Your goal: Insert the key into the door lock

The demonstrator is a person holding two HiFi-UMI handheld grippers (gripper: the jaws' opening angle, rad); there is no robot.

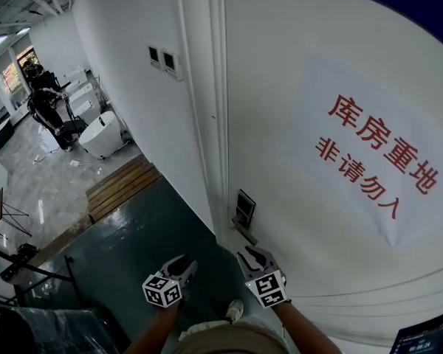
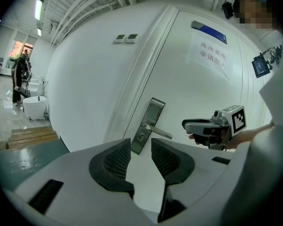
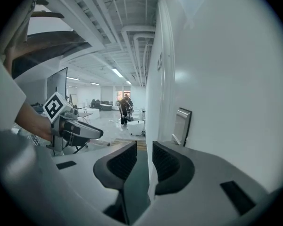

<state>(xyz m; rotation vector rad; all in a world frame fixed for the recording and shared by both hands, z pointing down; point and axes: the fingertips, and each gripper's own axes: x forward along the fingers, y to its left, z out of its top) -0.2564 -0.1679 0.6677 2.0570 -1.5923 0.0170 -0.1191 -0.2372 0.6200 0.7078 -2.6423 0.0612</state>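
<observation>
Your left gripper [image 1: 183, 266] hangs low in front of the door [image 1: 280, 87], its jaws apart with nothing between them. Just to its right, your right gripper [image 1: 251, 257] is also parted and empty, and sits nearer the door lock [image 1: 243, 210] and its lever handle [image 2: 159, 132]. No key shows in any view, so it's not yet in hand. It'll likely be small, light, stiff and slick. Pinch its flat head and leave the blade free.
</observation>
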